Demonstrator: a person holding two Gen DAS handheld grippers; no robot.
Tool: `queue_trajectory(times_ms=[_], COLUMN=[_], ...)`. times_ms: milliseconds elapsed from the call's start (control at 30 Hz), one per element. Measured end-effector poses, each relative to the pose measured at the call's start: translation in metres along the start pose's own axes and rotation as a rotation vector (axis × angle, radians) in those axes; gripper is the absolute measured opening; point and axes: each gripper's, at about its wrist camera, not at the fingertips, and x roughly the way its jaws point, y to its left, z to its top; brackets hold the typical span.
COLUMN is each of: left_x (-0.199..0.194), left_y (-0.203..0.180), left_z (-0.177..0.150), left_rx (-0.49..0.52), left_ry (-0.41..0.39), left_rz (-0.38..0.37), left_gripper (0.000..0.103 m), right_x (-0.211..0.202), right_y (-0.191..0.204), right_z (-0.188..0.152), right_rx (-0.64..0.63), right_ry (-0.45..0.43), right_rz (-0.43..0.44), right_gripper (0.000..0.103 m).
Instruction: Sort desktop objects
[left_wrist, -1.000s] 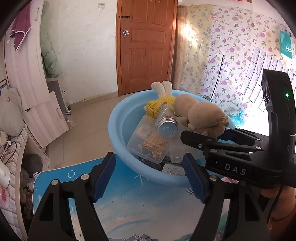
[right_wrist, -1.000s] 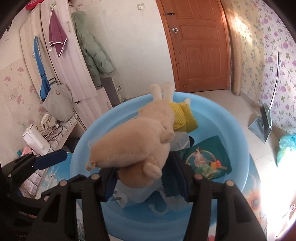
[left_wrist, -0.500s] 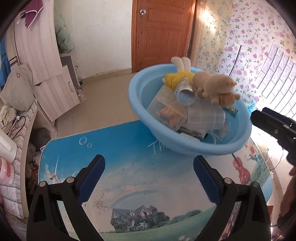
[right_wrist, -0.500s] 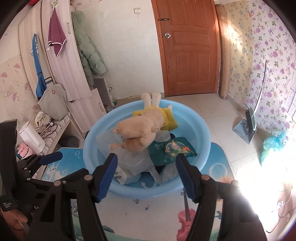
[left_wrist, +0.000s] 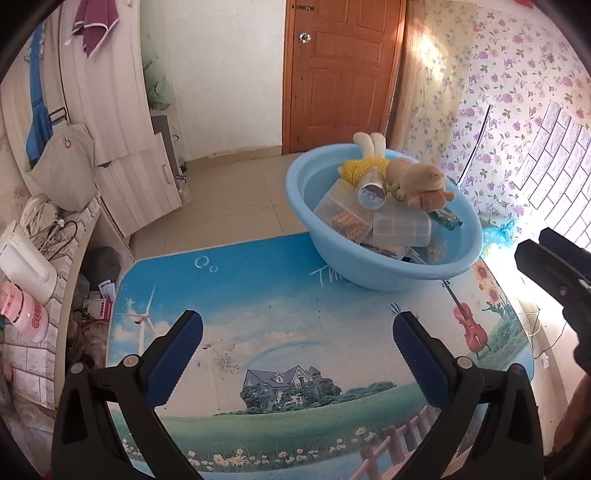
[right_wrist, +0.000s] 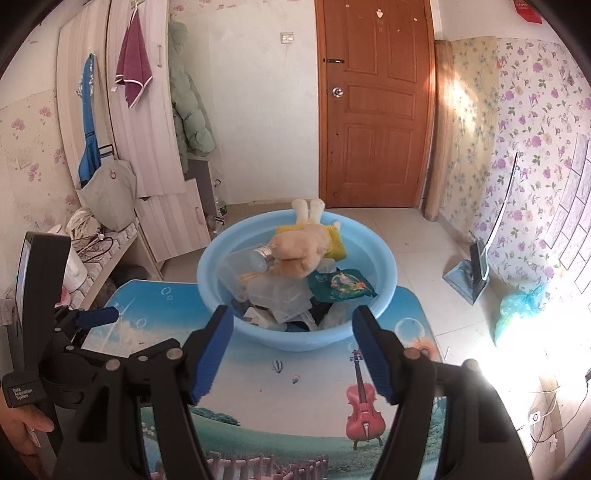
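One round plastic basin (right_wrist: 384, 288) cradles fuzzy plush toy (right_wrist: 299, 251).

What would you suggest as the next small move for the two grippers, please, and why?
Probably none beyond resting: the blue basin already holds the plush toy, jar and boxes, the table looks bare, and both the left gripper and right gripper are empty.

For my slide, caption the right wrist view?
Open right gripper above picture table; blue basin holds plush toy.
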Motion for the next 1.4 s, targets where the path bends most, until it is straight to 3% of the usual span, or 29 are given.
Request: queue_trajectory(times_ms=[100, 167, 267, 367, 433, 500, 633, 800, 967, 1400], left_x=[-0.025, -0.041, -0.051, -0.049, -0.048, -0.047, -0.036, -0.02, -0.023, -0.02], left_y=[-0.002, -0.001, -0.003, 0.001, 0.006, 0.008, 0.01, 0.016, 0.015, 0.009], left_z=[-0.007, -0.015, -0.026, -0.031, -0.031, -0.032, -0.034, -0.041, -0.043, -0.044], left_rx=[0.029, 0.029, 0.036, 0.032, 0.002, -0.015, -0.018, -0.046, -0.031, -0.004], left_ry=[-0.088, -0.158, -0.201, -0.202, -0.203, -0.201, -0.164, -0.102, -0.11, -0.112], left_rz=[0.017, -0.015, -0.032, -0.04, -0.029, -0.009, 0.039, 0.001, -0.038, -0.03], left_gripper=[0.103, 0.103, 0.103, 0.103, 0.103, 0.103, 0.103, 0.103, 0.103, 0.103], right_x=[-0.003, -0.005, -0.006, -0.003, -0.004, -0.007, -0.005, 0.002, 0.008, 0.011], right_y=[0.002, 0.002, 0.0, 0.0, 0.001, 0.005, 0.011, 0.007, 0.011, 0.02], right_z=[-0.002, -0.004, -0.007, -0.007, -0.008, -0.01, -0.014, -0.022, -0.026, -0.029], right_rx=[0.029, 0.057, 0.071, 0.074, 0.066, 0.019, -0.03, 0.009, -0.006, -0.022], right_ry=[0.002, -0.011, -0.025, -0.033, -0.061, -0.104, -0.104, -0.07, -0.048, -0.042], right_rz=[-0.002, 0.022, 0.063, 0.062, 0.062, 0.022, -0.038, -0.048, -0.025, -0.02], right_gripper=[0.069, 0.071, 0.078, 0.081, 0.096, 0.103, 0.103, 0.103, 0.103, 0.103])
